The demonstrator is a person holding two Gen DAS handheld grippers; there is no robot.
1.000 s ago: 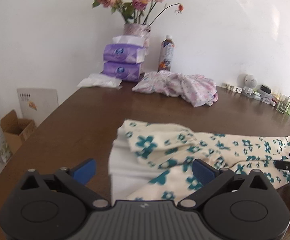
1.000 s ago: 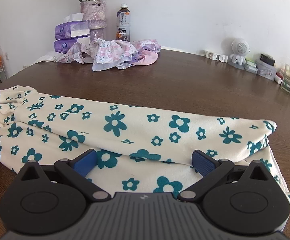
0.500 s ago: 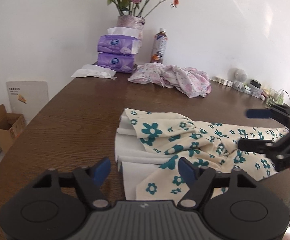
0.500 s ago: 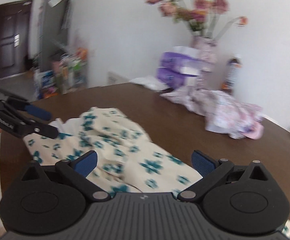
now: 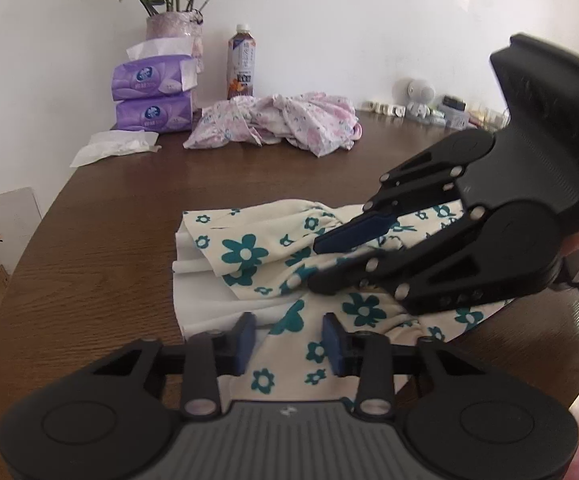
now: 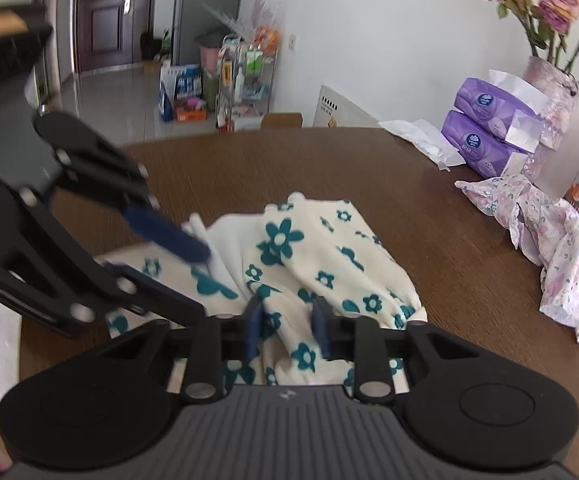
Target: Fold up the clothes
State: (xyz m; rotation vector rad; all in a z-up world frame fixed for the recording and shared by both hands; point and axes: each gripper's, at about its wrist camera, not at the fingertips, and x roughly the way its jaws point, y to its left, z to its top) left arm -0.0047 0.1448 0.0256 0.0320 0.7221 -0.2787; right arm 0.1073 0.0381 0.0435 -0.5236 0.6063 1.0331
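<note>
Left hand-held gripper (image 5: 289, 346) and right hand-held gripper (image 6: 287, 330) both half-closed (tips converging).

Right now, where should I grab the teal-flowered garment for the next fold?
Probably the doubled white edge at the teal-flowered garment's far-left end, coming in low from the bare table side. The layers stack there and overhang slightly, offering a clean lip; the middle is bunched under the right tool.

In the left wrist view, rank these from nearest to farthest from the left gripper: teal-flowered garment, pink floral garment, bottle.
1. Teal-flowered garment: directly at the left gripper, cloth between its fingers.
2. Pink floral garment: mid-table, crumpled ahead.
3. Bottle: at the back by the wall.
</note>
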